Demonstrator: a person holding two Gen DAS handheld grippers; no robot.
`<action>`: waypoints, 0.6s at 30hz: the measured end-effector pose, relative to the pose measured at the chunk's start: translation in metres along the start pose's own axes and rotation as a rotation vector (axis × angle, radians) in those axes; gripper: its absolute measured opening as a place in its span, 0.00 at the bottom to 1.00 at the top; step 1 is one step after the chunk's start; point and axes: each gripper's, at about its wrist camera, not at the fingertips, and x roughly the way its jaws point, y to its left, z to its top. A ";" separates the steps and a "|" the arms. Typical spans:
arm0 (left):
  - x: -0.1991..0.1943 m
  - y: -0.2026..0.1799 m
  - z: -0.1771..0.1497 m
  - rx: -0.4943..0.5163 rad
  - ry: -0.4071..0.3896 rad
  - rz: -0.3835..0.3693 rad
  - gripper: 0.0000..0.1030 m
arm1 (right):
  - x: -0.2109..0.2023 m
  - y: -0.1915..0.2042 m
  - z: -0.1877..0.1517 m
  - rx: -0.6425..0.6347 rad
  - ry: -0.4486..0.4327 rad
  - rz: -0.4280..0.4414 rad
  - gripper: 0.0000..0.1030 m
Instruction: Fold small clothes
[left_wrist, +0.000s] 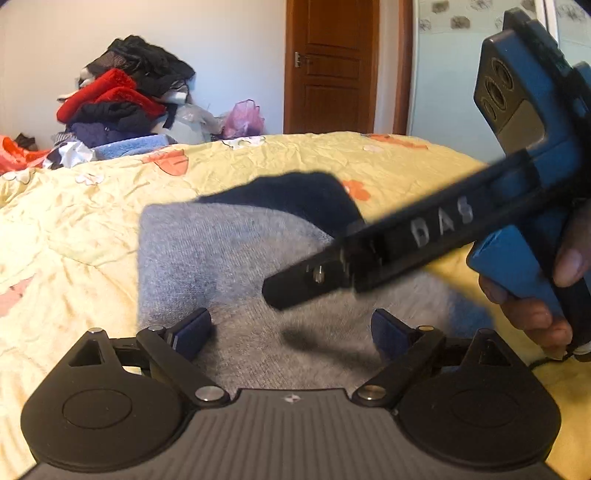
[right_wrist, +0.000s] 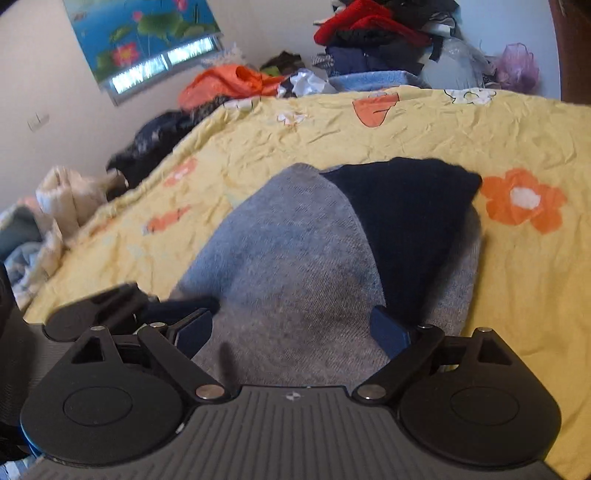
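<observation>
Grey knit sweater (right_wrist: 295, 258), navy sleeve (right_wrist: 406, 221) folded over, flat on yellow quilt (right_wrist: 517, 295); both grippers (left_wrist: 291, 332) (right_wrist: 291, 332) spread, holding nothing.

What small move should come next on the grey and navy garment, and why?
Probably lower the right claw onto the near grey edge of the garment and close on it. Both claws, left included, are open and hold nothing, and the garment lies flat on the yellow quilt, navy part folded on top. The right claw's fingers already straddle that edge, so a grasp there seems to set up the next fold.
</observation>
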 end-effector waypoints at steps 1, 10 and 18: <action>-0.008 0.005 0.009 -0.020 -0.024 -0.010 0.92 | -0.005 0.000 0.006 0.031 0.001 0.016 0.85; 0.018 0.035 0.051 -0.014 -0.084 0.125 0.91 | -0.018 -0.082 0.073 0.313 -0.152 -0.123 0.57; 0.059 0.021 0.045 0.051 0.068 0.022 0.92 | 0.033 -0.085 0.065 0.226 -0.031 -0.216 0.23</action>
